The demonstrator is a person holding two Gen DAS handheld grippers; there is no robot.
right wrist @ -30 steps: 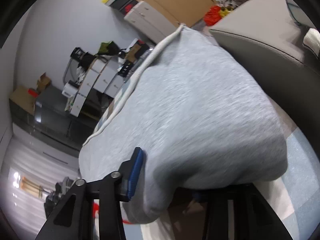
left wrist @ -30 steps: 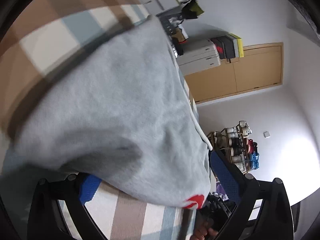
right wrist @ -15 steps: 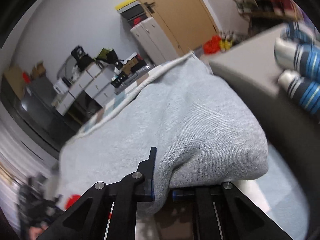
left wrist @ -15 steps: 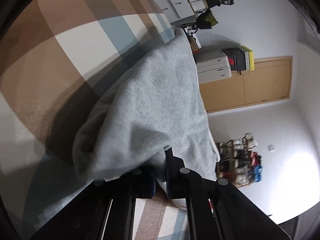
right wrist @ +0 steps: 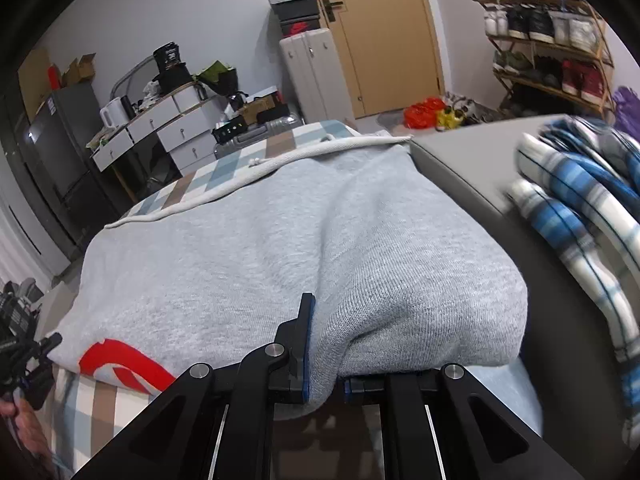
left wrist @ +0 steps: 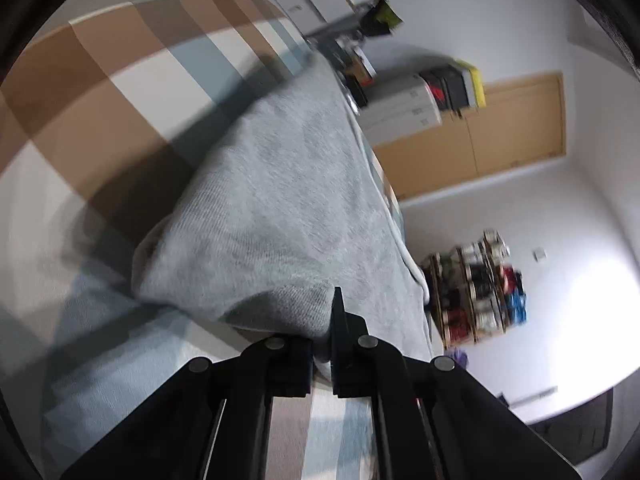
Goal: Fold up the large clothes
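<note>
The grey sweatshirt (right wrist: 280, 248) lay spread over the checked bedcover (left wrist: 120, 92), its white drawstring (right wrist: 320, 150) trailing along the far edge. The left gripper (left wrist: 322, 344) pinched a fold of the sweatshirt's near edge between nearly closed fingers. The right gripper (right wrist: 326, 364) clamped another bunched fold of the sweatshirt. A blue striped garment (right wrist: 580, 208) sat right of the sweatshirt.
</note>
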